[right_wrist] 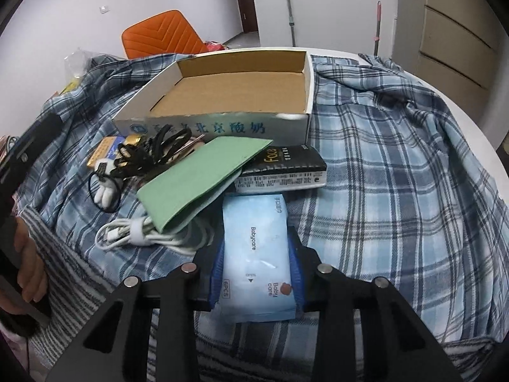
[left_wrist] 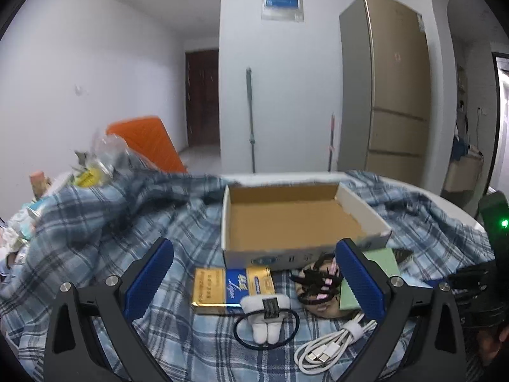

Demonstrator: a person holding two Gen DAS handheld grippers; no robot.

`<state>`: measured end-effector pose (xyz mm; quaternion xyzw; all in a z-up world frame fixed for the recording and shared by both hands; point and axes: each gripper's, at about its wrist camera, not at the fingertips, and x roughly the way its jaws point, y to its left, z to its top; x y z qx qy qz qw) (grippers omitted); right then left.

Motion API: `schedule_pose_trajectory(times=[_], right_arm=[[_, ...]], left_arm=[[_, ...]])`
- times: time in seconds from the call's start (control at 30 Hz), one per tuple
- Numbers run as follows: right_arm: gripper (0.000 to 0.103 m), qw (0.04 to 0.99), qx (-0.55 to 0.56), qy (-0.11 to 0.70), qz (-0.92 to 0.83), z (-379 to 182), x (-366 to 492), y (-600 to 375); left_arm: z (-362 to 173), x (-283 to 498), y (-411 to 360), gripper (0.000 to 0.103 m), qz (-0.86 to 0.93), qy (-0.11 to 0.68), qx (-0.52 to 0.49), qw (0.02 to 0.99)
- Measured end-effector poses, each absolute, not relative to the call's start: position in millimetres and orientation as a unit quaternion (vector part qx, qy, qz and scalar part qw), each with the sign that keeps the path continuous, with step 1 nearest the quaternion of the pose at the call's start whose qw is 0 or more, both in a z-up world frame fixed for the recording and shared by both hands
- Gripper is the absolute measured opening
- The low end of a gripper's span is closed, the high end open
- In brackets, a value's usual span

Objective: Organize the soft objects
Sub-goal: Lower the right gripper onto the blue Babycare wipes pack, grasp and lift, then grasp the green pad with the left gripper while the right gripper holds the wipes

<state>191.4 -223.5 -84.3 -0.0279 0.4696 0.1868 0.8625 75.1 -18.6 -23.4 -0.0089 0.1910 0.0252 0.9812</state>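
Note:
An empty cardboard box [left_wrist: 362, 207] [right_wrist: 305, 73] sits on a blue plaid cloth [left_wrist: 95, 238] [right_wrist: 397, 175]. In front of it lie a white plush hair tie [left_wrist: 267, 318] [right_wrist: 105, 191], a black hair claw [left_wrist: 318, 283] [right_wrist: 143, 156], a white cable [left_wrist: 331, 347] [right_wrist: 133, 232], a green pouch [left_wrist: 381, 261] [right_wrist: 197, 181] and a gold and blue pack [left_wrist: 229, 286]. My left gripper [left_wrist: 254, 286] is open above the hair tie. My right gripper [right_wrist: 256, 270] is shut on a blue Babycare wipes pack [right_wrist: 254, 248], held just above the cloth.
A black box [right_wrist: 286, 172] lies beside the green pouch. An orange chair [left_wrist: 149, 143] [right_wrist: 162, 35] stands behind the table. Clutter [left_wrist: 79, 172] is piled at the far left. A tall fridge [left_wrist: 388, 95] stands at the back right.

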Motion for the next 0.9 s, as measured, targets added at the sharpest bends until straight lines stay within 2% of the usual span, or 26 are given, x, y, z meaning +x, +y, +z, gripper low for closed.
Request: schedule_pose_trajectory(times=[0.07, 0.6, 0.8, 0.9], right_arm=[[0.034, 0.861, -0.021, 0.472, 0.187, -85, 193, -227], [0.034, 0.856, -0.003, 0.478, 0.196, -86, 214, -230], [0.034, 0.903, -0.004, 0.403, 0.147, -47, 190, -245], [0.034, 0.927, 0.003, 0.354, 0.128, -15, 184, -255]], left_arm=[[-28, 83, -17, 0.103, 0.019, 0.21, -0.013, 0.977], [-31, 112, -12, 0.103, 0.009, 0.211, -0.022, 0.977], [-21, 93, -23, 0.103, -0.01, 0.181, -0.003, 0.984], [-9, 95, -21, 0.103, -0.033, 0.197, -0.018, 0.98]])
